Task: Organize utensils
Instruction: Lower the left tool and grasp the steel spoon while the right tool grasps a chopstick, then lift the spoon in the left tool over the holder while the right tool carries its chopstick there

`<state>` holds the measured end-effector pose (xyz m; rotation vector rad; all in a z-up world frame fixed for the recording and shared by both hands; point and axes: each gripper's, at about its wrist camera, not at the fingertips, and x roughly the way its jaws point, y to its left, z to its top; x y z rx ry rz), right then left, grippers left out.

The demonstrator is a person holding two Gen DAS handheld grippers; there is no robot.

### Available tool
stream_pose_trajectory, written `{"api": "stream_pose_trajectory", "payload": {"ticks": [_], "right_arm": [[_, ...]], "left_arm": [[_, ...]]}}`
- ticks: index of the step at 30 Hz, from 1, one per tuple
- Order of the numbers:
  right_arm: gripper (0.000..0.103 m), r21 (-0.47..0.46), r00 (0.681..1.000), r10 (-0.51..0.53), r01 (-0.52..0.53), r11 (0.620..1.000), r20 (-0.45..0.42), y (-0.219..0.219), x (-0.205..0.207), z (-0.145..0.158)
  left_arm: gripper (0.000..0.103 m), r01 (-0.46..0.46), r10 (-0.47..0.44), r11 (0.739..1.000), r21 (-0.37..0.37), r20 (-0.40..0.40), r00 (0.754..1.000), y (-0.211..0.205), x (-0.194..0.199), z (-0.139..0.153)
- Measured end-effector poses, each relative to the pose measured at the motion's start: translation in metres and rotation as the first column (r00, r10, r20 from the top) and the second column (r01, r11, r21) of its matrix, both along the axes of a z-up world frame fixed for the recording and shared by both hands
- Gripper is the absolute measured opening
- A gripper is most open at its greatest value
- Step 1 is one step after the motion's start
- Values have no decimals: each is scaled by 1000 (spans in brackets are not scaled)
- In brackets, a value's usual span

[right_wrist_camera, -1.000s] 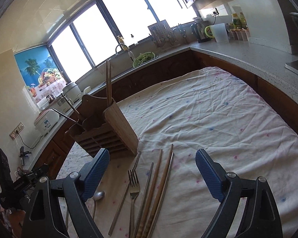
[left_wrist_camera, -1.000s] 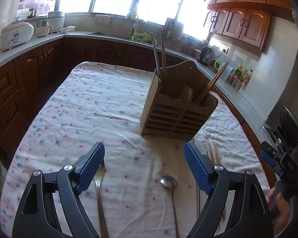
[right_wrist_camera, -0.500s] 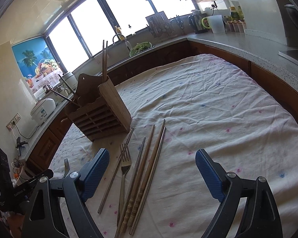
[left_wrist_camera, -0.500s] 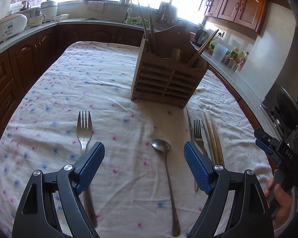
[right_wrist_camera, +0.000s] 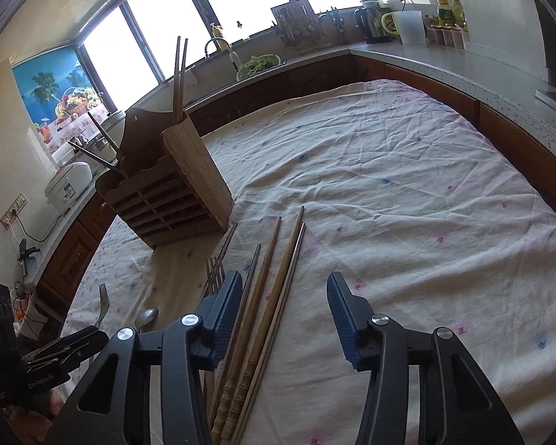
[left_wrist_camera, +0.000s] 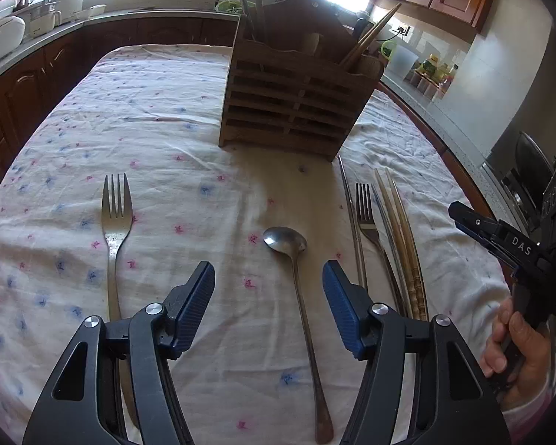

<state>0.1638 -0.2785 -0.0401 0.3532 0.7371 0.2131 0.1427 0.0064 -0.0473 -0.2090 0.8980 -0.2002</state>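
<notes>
On the cloth-covered table [left_wrist_camera: 159,111], a slim steel spoon [left_wrist_camera: 300,282] lies lengthwise, bowl toward the slatted wooden holder [left_wrist_camera: 293,111], between the left tool [left_wrist_camera: 268,285] whose jaws have just been closing, still apart. Ridged bamboo chopsticks [right_wrist_camera: 267,307] lie within the right tool [right_wrist_camera: 285,311], likewise narrowing, untouched

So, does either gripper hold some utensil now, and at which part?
Nothing is held. The left gripper has been closing over the spoon handle, the right gripper over the chopsticks.
</notes>
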Motion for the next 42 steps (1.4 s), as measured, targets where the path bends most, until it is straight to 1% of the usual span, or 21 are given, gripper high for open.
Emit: {"api": "stream_pose_trajectory", "payload": {"ticks": [2,3,5,7,10,11,14,15,18,19,21,24,26,27,28,29,31,34,42], "right_arm": [[42,-8,1000,5,-5,1000,-6,2,5,-1],[39,-11,1000,8,-8,1000,-10,2,8,-1],[35,-18,1000,15,-16,1000,-16,5,13,-3],[33,-28,999,21,-22,999,-24,7,20,-4],[29,-38,999,31,-33,999,-36,10,33,-6],[28,-45,999,34,-36,998,-40,12,38,-6],[25,-67,998,43,-47,997,-51,17,55,-8],[24,-75,997,46,-50,996,-58,19,62,-10],[21,-103,995,51,-59,993,-83,25,83,-16],[20,-111,995,50,-60,992,-90,26,90,-18],[20,-131,993,47,-61,990,-106,29,103,-23],[18,-163,990,36,-59,985,-138,31,119,-32],[16,-185,990,36,-61,981,-133,33,124,-34],[15,-194,990,35,-61,979,-133,34,125,-33],[8,-200,990,34,-61,978,-135,34,125,-33],[8,-204,990,34,-61,977,-136,35,125,-34],[7,-177,990,40,-63,982,-135,32,123,-34],[6,-118,991,43,-58,991,-124,28,115,-27],[4,0,998,63,-63,998,15,22,67,30]], "left_arm": [[56,15,-15,1000,3,-13,1000,-3,3,-4],[54,22,-22,1000,5,-18,1000,-5,5,-6],[48,39,-39,999,6,-29,999,-9,8,-9],[36,56,-55,998,17,-41,998,-15,12,-12],[27,87,-85,996,25,-68,994,-23,18,-19],[26,96,-93,995,29,-78,993,-25,20,-22],[25,117,-113,991,70,-69,991,-31,23,-23],[23,122,-117,990,76,-70,991,-32,25,-22],[12,124,-118,989,80,-73,990,-31,34,-23],[10,123,-117,990,74,-74,990,-30,38,-23],[8,124,-119,990,64,-78,990,-28,43,-23],[7,128,-124,990,57,-77,989,-27,47,-23],[7,130,-126,990,54,-77,989,-28,50,-23],[7,131,-127,990,54,-76,989,-28,51,-23],[7,133,-129,990,53,-73,989,-27,51,-23],[6,134,-130,990,50,-71,989,-27,51,-23],[5,135,-132,990,42,-69,989,-26,51,-23],[2,132,-131,991,3,-58,990,-22,48,-19],[2,121,-120,991,-49,28,992,-7,29,13]]}}
